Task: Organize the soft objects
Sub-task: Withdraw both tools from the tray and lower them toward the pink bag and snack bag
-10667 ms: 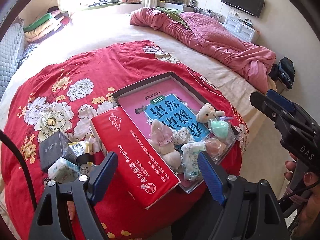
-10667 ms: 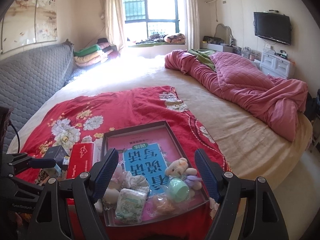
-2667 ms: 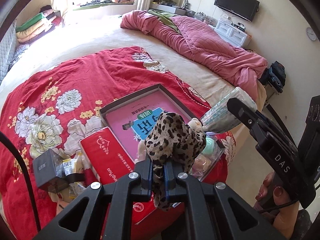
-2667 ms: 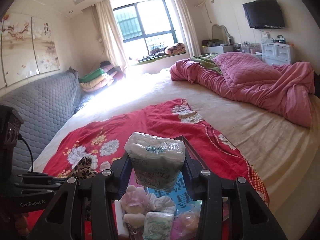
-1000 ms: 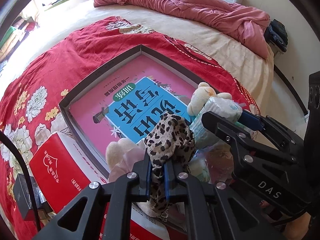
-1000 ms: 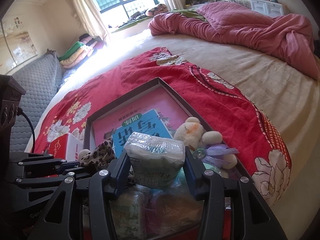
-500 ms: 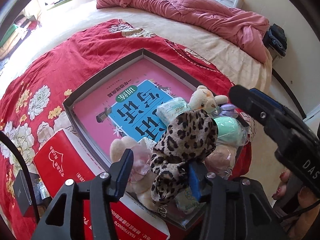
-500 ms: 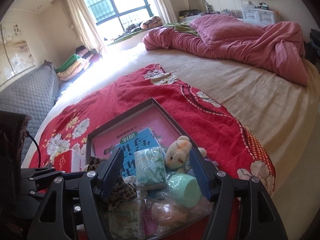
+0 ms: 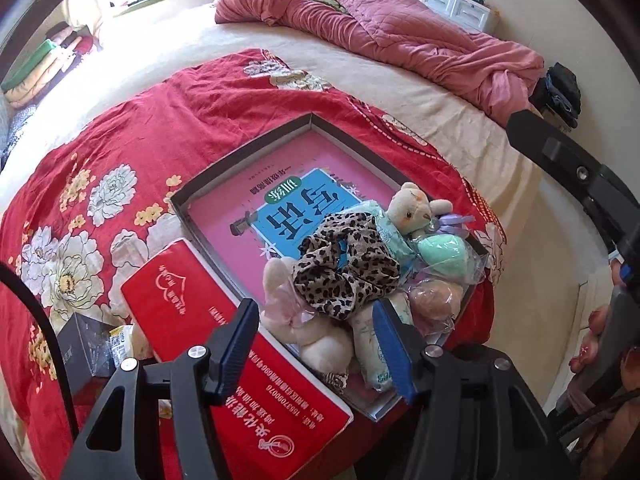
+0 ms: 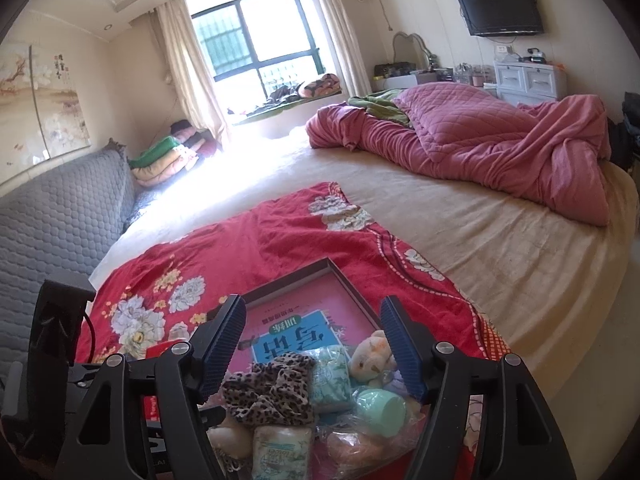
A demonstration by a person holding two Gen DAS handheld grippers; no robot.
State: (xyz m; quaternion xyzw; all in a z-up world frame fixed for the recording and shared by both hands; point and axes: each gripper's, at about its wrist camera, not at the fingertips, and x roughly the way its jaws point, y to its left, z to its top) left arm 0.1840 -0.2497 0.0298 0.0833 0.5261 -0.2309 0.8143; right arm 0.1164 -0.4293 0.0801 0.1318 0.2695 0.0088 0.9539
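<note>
Here the left gripper [image 9: 316,344] hangs over the near end of the tray [image 9: 240,152], its jaws spreading and nothing between the two blue pads; the leopard scrunchie [image 9: 348,268] lies loose just past them on the heap. The right gripper [image 10: 314,350] also has its jaws widening and empty, with the heap below and beyond them.

Counted in the tray: one leopard scrunchie, one small teddy bear [image 9: 412,210], one pale plush bunny [image 9: 304,320], one mint-green cup [image 9: 440,248] in clear wrap, one peach-coloured piece in a clear bag [image 9: 436,296], and two tissue packs, one [image 10: 330,376] lying beside the bear and one [image 10: 282,450] at the near edge. Under them lies one pink and blue book [image 9: 296,208].

The left wrist view alone shows the red tissue box [image 9: 224,344] touching the tray's left wall, a dark little box [image 9: 86,344] and wrapped bits beside it, and the hand [image 9: 600,336] on the right gripper's handle. The right wrist view alone shows the window [image 10: 260,44], the wall television [image 10: 500,6], the grey headboard [image 10: 52,216] and folded bedding [image 10: 168,160] in the corner.

The tray rests on a red flowered quilt [image 9: 160,120] spread on the bed [image 10: 460,240]; a rumpled pink quilt [image 10: 480,148] lies well apart across the far side. The scrunchie hides part of the bunny and the book.
</note>
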